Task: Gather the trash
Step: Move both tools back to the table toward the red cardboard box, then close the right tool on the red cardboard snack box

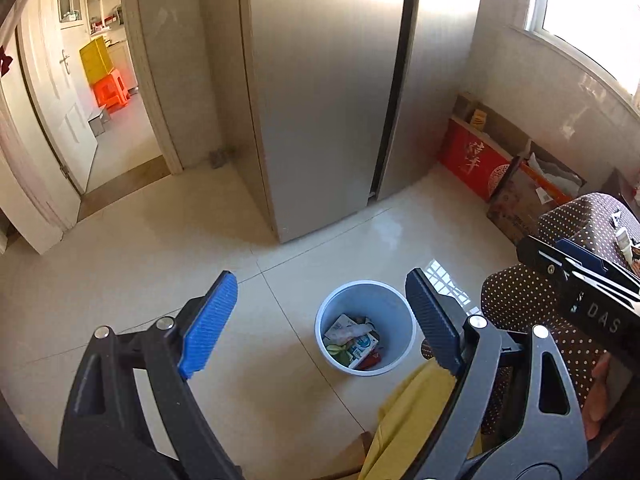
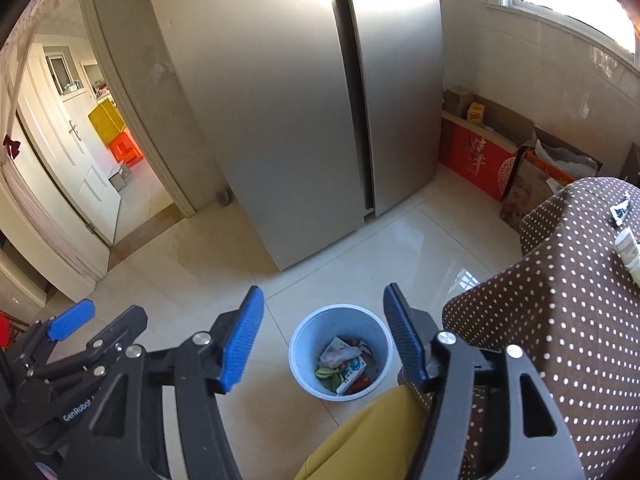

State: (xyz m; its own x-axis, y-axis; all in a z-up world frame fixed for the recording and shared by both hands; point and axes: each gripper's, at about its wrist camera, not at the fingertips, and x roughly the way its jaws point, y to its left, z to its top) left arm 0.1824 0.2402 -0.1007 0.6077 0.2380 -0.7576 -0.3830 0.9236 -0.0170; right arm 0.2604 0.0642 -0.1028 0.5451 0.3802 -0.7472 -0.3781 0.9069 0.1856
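Step in hand, as I read it: drop-off at the round pale-blue plastic bin (image 2: 339, 352) on the cream tiled floor (image 2: 224, 264), then back to the brown white-dotted cloth over the counter (image 2: 568, 320) for more.

Bin stands on the floor in front of the tall silver double-door fridge (image 2: 288, 120), just beside the cloth-draped corner. Inside: a white-and-blue carton (image 2: 353, 372), a crumpled white wrapper (image 2: 336, 350), some green and red scraps. Nothing lying on the floor around it that I can see.

To do it well:
- Keep the release directly above the bin mouth, not over the rim; light packaging drifts.
- Bin is light plastic, so don't knock the rim on the way out or it will skate on the tile.
- The cloth hangs close to the bin; lift clear of the cloth edge before swinging back.
- Small white items (image 2: 628, 248) lie on the cloth at the far right; probably the next pickups, can't tell what they are.

Grippers:
- Right gripper (image 2: 324, 340): parted to a medium gap, nothing between the blue-faced pads (image 2: 244, 340), touching nothing. In its view the bin sits framed between the fingers, below them.
- Left gripper (image 1: 320, 320): spread wide, empty, touching nothing; bin likewise visible between its fingers, well below.

A yellow cloth or garment (image 2: 368, 432) shows at the bottom edge near the bin; can't tell what it is.
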